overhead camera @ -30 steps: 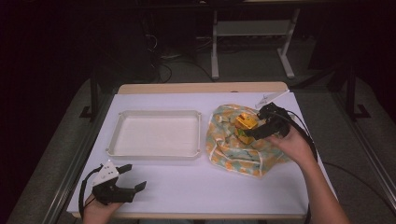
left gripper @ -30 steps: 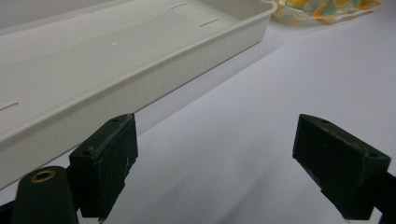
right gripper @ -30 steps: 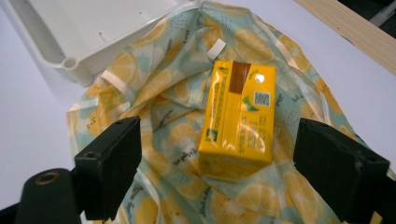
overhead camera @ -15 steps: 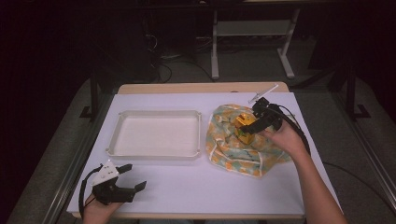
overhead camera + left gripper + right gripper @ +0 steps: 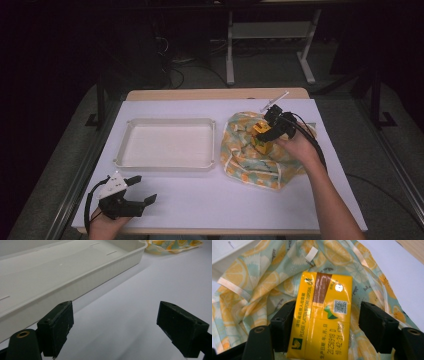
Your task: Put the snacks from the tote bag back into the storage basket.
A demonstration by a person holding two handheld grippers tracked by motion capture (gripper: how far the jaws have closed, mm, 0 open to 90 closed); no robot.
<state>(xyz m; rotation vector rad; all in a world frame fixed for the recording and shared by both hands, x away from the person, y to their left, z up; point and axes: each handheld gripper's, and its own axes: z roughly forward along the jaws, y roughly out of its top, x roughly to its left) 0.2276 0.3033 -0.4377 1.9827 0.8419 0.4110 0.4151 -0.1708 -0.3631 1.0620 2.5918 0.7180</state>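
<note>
Yellow drink carton, brown stripe, printed text.

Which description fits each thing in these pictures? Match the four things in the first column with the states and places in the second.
Things:
1. yellow carton
2. white tray
3. lemon-print cloth
4. left gripper

Descriptions:
A. empty, left of the cloth in the high view
B. open, near the front edge of the table
C. crumpled, under the carton
D. lying on the cloth

Pairs: 1-D, 2-A, 3-C, 4-B
</note>
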